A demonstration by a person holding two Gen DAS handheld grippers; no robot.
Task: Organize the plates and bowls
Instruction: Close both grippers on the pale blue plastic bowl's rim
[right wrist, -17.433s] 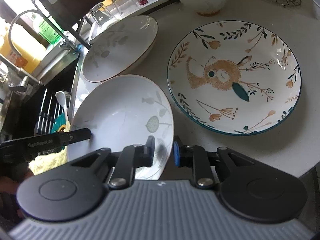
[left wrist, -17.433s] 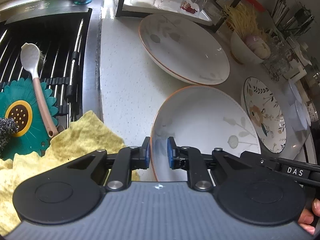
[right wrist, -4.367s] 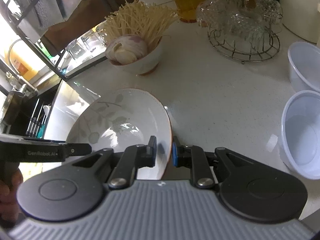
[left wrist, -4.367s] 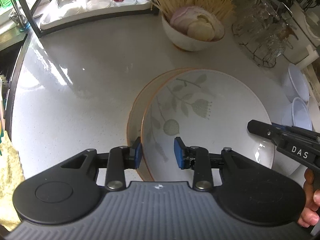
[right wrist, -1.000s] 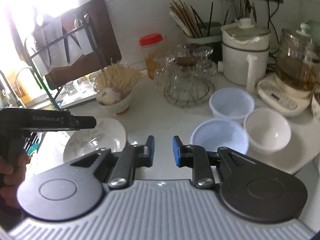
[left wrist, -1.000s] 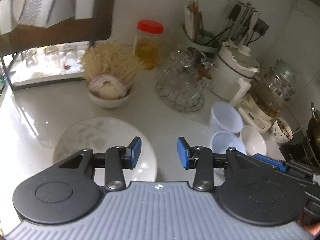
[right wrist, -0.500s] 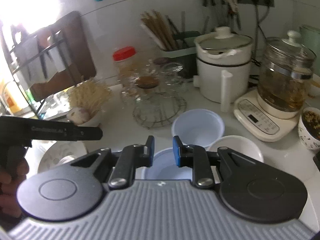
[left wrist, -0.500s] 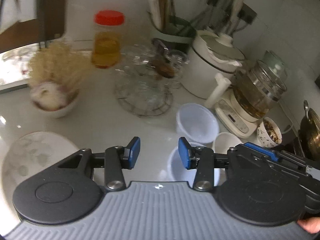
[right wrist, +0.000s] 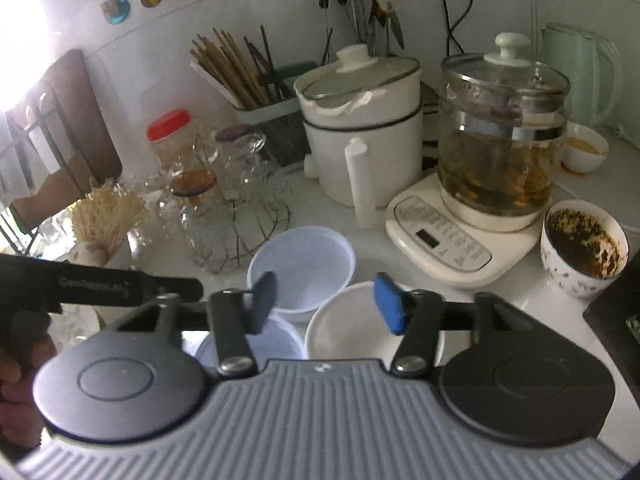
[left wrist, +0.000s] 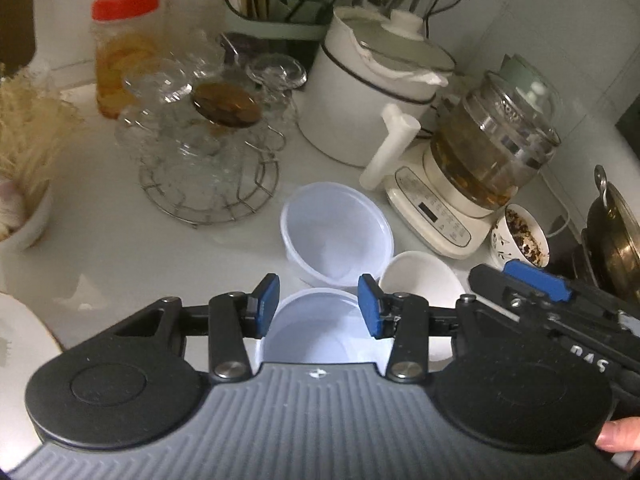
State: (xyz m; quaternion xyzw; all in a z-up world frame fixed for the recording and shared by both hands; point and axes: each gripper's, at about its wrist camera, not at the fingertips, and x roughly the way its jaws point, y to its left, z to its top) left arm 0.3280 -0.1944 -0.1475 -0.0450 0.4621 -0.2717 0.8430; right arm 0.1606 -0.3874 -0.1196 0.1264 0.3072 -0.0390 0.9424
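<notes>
Three bowls stand close together on the white counter. The far clear plastic bowl is behind the near clear plastic bowl, and the white ceramic bowl is to their right. My left gripper hovers open over the near plastic bowl with nothing between its pads. My right gripper hangs above the white bowl's left rim; its jaws are opening and hold nothing. A leaf-patterned plate's rim shows at the far left.
Behind the bowls stand a wire rack of glass cups, a white pot with a side handle and a glass kettle on its base. A stained cup and a wok are on the right.
Both grippers have swept right along the counter, from the stacked leaf plates to the group of bowls. The right gripper's jaws, nearly shut before, now stand wide apart.
</notes>
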